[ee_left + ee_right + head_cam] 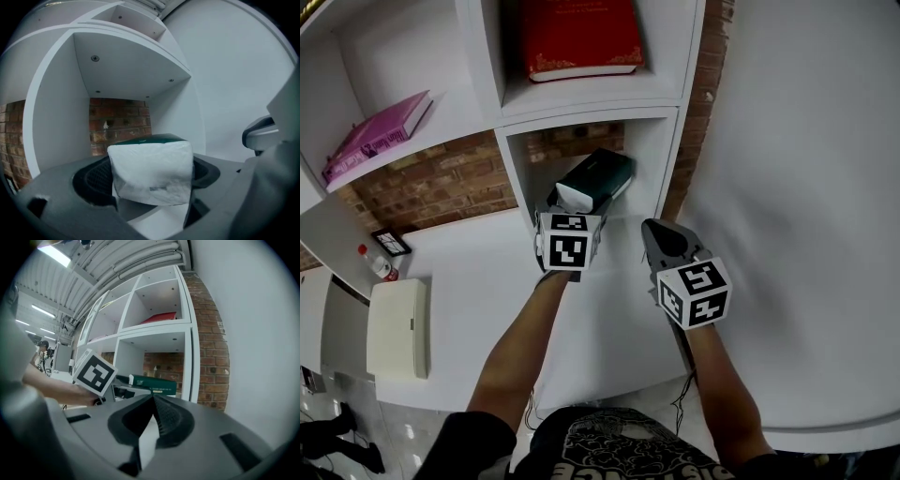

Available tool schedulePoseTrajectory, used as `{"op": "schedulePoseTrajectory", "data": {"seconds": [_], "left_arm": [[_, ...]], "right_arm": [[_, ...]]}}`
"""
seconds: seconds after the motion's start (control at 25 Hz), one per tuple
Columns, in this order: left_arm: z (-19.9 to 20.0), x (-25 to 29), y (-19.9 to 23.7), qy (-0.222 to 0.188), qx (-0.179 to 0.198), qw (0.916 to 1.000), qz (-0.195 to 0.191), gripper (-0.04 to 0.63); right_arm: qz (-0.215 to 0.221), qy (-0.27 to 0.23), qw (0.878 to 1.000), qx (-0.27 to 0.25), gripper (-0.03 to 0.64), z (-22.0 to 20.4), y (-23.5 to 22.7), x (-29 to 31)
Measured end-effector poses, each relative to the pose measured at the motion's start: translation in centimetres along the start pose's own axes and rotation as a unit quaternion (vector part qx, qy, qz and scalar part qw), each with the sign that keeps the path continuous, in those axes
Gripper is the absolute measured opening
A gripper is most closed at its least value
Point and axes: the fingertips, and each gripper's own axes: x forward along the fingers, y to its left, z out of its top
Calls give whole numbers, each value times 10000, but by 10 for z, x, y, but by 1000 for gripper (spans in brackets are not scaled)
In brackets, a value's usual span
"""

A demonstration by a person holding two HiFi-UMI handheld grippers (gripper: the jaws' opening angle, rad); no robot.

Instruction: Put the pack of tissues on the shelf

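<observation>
The pack of tissues (pixel 595 179) is dark green with a white end (pixel 152 172). My left gripper (pixel 565 208) is shut on it and holds it at the mouth of the lower shelf compartment (pixel 649 155), above the white table. In the right gripper view the pack (pixel 152 384) pokes out past the left gripper's marker cube (pixel 95 372) towards the brick-backed opening. My right gripper (pixel 664 236) hovers just right of the left one, in front of the shelf post; its jaws are shut with nothing between them (pixel 153 401).
A red book (pixel 578 37) lies in the compartment above, a pink book (pixel 377 133) on the shelf to the left. A small black frame (pixel 391 242) and a red-capped bottle (pixel 380 265) stand on the white table (pixel 478 272). A white wall rises at the right.
</observation>
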Motion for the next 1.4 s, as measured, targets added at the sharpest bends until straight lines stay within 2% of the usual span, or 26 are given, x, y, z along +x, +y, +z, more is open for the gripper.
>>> {"op": "schedulePoseTrajectory", "data": {"seconds": [0.28,0.6,0.96,1.4], "left_arm": [[-6,6,1,118,-79,9998,-108,462],[-14,5,-1,319,9,9994,-160,476],[-12,-10,-4,320,-9,9994,-115,476],[-8,-67,-12,177,-19,9998,45,403]], "right_arm": [[11,116,9998,160,2,-11,4,4],[69,104,9995,291,2,-14,9,2],[137,83,9992,359,2,-15,12,-8],[365,-98,9982,466,2,-7,24,-31]]}}
